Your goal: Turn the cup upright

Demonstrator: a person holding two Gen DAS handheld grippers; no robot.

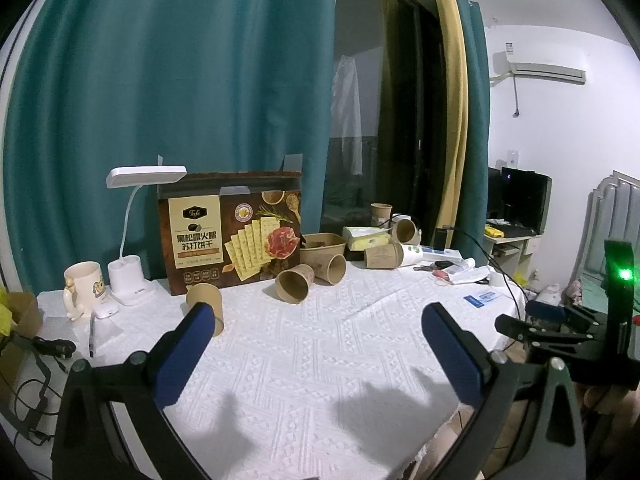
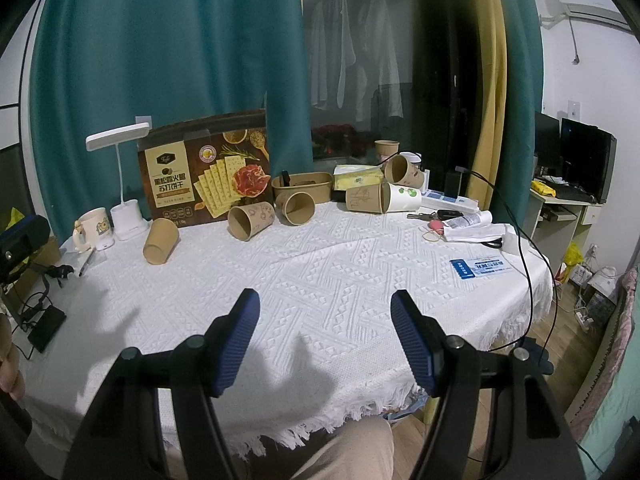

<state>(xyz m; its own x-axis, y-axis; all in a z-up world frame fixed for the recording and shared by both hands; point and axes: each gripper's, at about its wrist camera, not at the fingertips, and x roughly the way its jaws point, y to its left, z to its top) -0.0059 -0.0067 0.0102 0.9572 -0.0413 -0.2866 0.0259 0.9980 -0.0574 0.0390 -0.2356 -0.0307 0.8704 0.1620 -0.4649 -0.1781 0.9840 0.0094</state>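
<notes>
Several brown paper cups lie on the white tablecloth (image 2: 320, 280). One cup (image 2: 161, 241) stands upside down at the left; in the left wrist view this cup (image 1: 205, 300) is partly hidden behind my left finger. Two cups (image 2: 251, 221) (image 2: 298, 207) lie on their sides in front of the cracker box; they also show in the left wrist view (image 1: 294, 283) (image 1: 332, 269). My left gripper (image 1: 316, 320) is open and empty above the table, just in front of the upside-down cup. My right gripper (image 2: 325, 304) is open and empty near the table's front edge.
A cracker box (image 2: 206, 172), a white desk lamp (image 2: 120, 200) and a mug (image 2: 94, 228) stand at the back left. A brown bowl (image 2: 304, 186), more cups (image 2: 364, 198) (image 2: 404, 170), keys, a tube and a blue card (image 2: 480, 268) are at the right. A black cable (image 2: 528, 264) crosses the right edge.
</notes>
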